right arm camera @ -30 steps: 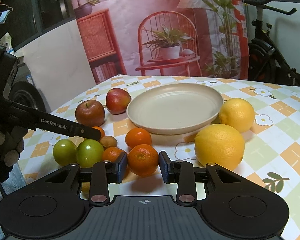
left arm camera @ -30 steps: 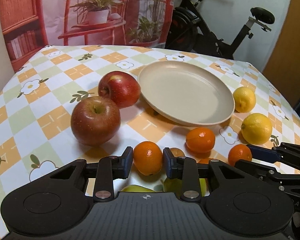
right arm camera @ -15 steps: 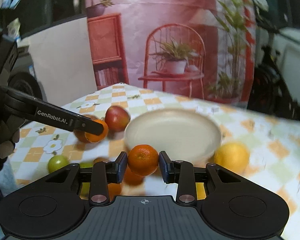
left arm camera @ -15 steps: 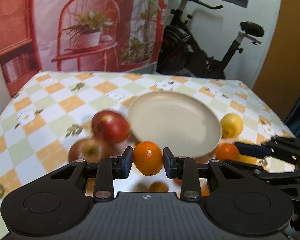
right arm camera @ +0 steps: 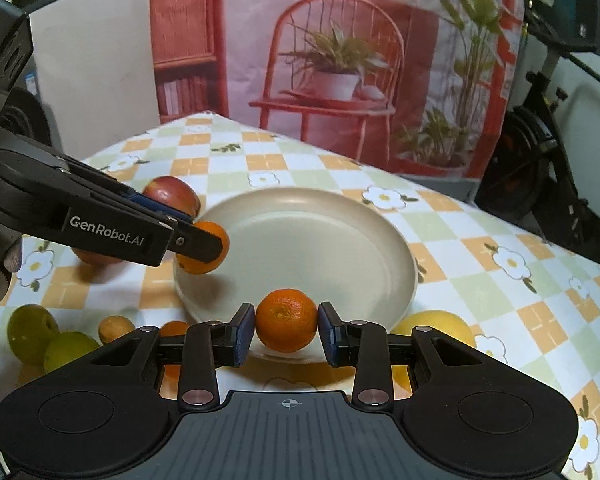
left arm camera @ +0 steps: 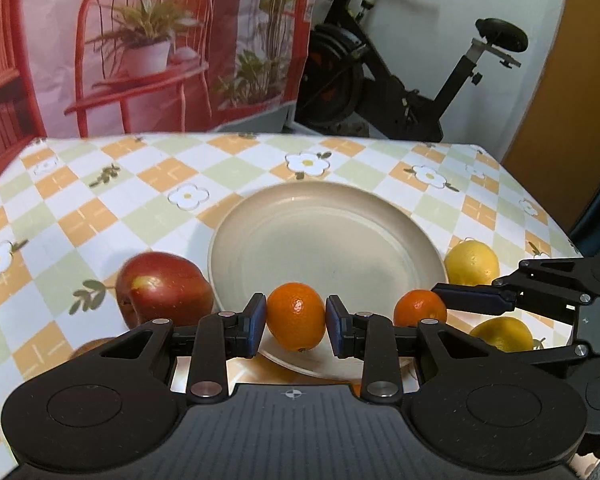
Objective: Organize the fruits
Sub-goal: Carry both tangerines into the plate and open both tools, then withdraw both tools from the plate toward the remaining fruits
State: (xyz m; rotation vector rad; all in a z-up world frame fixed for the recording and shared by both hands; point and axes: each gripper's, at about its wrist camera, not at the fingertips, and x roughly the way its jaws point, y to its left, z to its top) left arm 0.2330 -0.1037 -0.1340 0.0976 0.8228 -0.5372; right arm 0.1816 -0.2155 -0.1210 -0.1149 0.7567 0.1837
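Two small round orange mandarins are held above the near rim of a shallow, round, cream-coloured plate that rests on the desk, which is covered with a cloth of orange, green and white checks with daisy motifs. The left gripper has its jaws clamped on one small round mandarin, over the plate's near left edge; the same mandarin appears in the right wrist view partly hidden by the black finger marked "GenRobot.AI". The right gripper has its jaws clamped on the other small round mandarin, over the plate's near right edge; it appears from the side in the left wrist view. The plate itself is empty. Left of the plate lies a glossy red apple, with a second red apple nearer the camera, mostly hidden. Right of the plate lie two yellow lemons, one farther and one nearer. On the near left of the desk lie two green round fruits, a small brownish-yellow fruit and another mandarin, largely hidden. Behind the desk hang a printed backdrop of a red chair with a potted plant, and to its right stands a black exercise bike.
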